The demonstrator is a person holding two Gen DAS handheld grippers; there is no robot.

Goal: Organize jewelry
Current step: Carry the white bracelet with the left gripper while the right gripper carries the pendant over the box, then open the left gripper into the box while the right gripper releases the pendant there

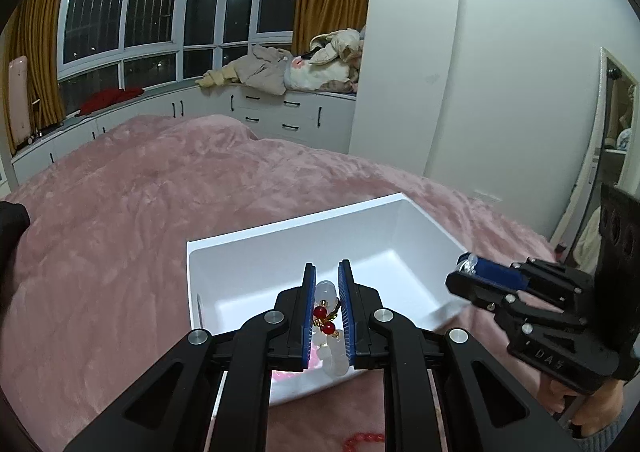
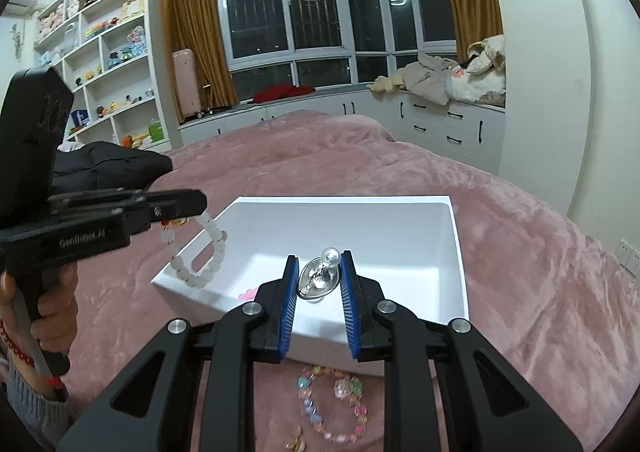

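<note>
A white open box sits on the pink bed. My left gripper is shut on a white bead bracelet with red beads; in the right wrist view the bracelet hangs from it over the box's left rim. My right gripper is shut on a clear glass-like pendant above the box; it also shows in the left wrist view at the box's right rim. A pink item lies inside the box.
A pastel bead bracelet and a small gold piece lie on the pink blanket in front of the box. A red bead strand lies below the left gripper. A black jacket lies at the left.
</note>
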